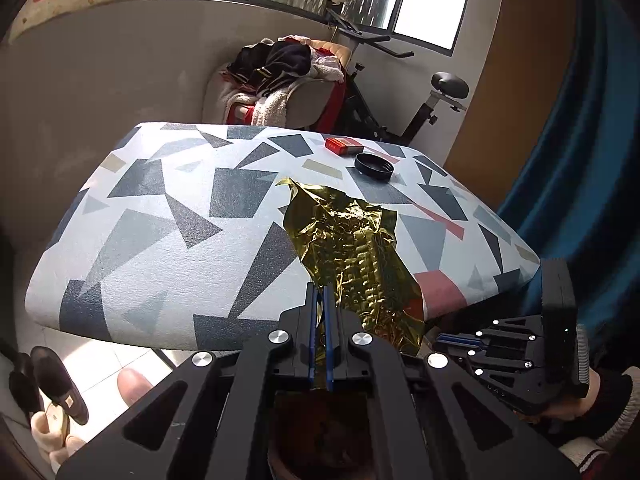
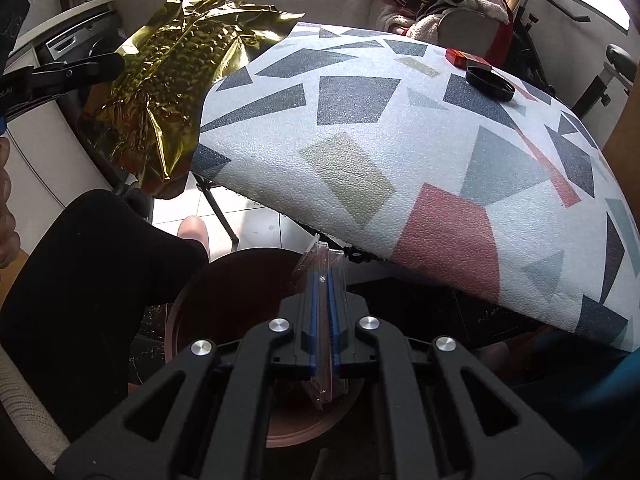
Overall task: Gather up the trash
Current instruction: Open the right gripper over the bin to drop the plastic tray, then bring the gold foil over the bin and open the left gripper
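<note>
Clamped between the left gripper [image 1: 320, 300] fingers, a crinkled gold foil wrapper [image 1: 352, 240] hides the table [image 1: 160, 220] edge beneath. Right gripper [image 2: 323, 280] pinches a clear plastic blister pack [image 2: 320, 256] above a brown round bin [image 2: 224, 296], its interior obscured.

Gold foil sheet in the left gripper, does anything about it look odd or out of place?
The gold foil sheet is crumpled and creased, pinched at one edge by the left gripper and held up off the patterned table. Nothing looks spilled.
</note>
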Available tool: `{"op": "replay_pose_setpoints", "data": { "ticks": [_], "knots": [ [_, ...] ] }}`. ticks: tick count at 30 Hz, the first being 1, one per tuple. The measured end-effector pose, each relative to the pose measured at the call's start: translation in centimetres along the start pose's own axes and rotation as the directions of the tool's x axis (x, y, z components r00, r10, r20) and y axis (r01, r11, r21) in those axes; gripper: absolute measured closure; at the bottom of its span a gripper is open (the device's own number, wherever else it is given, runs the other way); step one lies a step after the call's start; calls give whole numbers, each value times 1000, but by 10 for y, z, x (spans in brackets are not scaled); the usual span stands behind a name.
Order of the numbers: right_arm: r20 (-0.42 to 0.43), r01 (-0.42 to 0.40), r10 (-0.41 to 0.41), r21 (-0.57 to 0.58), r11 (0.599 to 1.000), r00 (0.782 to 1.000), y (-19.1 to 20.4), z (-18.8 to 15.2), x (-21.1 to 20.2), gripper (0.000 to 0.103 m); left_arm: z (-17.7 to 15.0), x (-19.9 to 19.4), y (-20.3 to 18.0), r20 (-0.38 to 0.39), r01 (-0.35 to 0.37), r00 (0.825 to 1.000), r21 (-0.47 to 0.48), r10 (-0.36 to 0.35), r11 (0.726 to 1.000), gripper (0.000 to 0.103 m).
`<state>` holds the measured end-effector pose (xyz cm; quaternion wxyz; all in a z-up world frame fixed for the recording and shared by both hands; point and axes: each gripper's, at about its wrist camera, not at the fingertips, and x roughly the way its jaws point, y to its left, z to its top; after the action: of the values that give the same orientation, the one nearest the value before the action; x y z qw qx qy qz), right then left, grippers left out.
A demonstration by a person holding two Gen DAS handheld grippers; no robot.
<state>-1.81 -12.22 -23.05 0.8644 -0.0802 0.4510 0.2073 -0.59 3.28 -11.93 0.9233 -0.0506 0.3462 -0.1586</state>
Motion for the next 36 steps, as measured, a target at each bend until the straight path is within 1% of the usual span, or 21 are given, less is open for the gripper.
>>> {"op": "replay_pose_setpoints", "data": {
  "ticks": [2, 4, 6, 7, 8, 9, 10, 11, 12, 13, 14, 17, 21, 23, 28, 30, 33, 36],
  "knots": [
    [4, -10, 10, 5, 1000, 1000, 0, 2, 1, 86, 0, 0, 0, 5, -4, 1000, -2, 4, 1000, 100],
    [17, -12, 12, 8, 1000, 1000, 0, 4, -1, 86, -1, 0, 1, 7, -3, 1000, -8, 3, 1000, 100],
    [40, -10, 9, 15, 1000, 999, -3, 6, -5, 80, -3, 1, 2, 7, -1, 1000, -9, 1, 1000, 100],
    [57, -9, 8, 21, 1000, 998, -6, 6, -7, 68, -5, 1, 2, 7, 0, 1000, -8, 0, 1000, 100],
    [79, -11, 8, 28, 1000, 997, -9, 7, -11, 59, -6, 1, 3, 6, 3, 1000, -6, -3, 1000, 100],
    [103, -9, 6, 31, 999, 995, -13, 7, -15, 40, -8, 2, 3, 4, 3, 1000, -4, -3, 1000, 100],
    [129, -7, 3, 31, 999, 992, -16, 8, -20, 30, -9, 2, 3, 3, 5, 1000, -3, -5, 1000, 100],
    [144, -11, 7, 29, 1000, 990, -19, 8, -23, 24, -11, 3, 3, 2, 8, 1000, -1, -8, 1000, 100],
    [147, -14, 10, 28, 1000, 989, -22, 9, -25, 21, -13, 3, 4, 3, 13, 1000, 0, -13, 1000, 100],
    [154, -8, 3, 30, 1000, 988, -26, 9, -27, 14, -15, 2, 4, 9, 24, 1000, 3, -24, 1000, 100],
    [168, 8, -13, 31, 1000, 986, -30, 9, -29, 10, -17, 2, 4, 19, 37, 999, 7, -37, 999, 100],
    [208, 44, -45, 10, 999, 977, -37, 5, -33, 7, -25, 1, 6, 48, 77, 996, 27, -78, 997, 99],
    [233, 62, -69, 37, 997, 970, -44, 2, -34, 6, -37, 9, 6, 28, 77, 997, 50, -78, 996, 99],
    [249, 68, -79, 50, 996, 965, -46, 1, -36, 6, -42, 13, 7, 14, 86, 996, 44, -86, 995, 99],
    [243, 92, -119, 120, 988, 963, -58, -2, -33, 6, -47, 18, 4, -12, 102, 995, 60, -102, 993, 99],
    [245, 88, -124, 151, 985, 962, -63, -3, -33, 6, -51, 21, 1, -31, 105, 994, 70, -103, 992, 99],
    [251, 83, -124, 169, 982, 960, -67, -5, -35, 6, -52, 27, 0, -54, 103, 994, 74, -99, 992, 99],
    [247, 84, -123, 162, 983, 961, -66, -5, -34, 6, -52, 31, 0, -66, 101, 993, 72, -96, 992, 99]
  ]
}}
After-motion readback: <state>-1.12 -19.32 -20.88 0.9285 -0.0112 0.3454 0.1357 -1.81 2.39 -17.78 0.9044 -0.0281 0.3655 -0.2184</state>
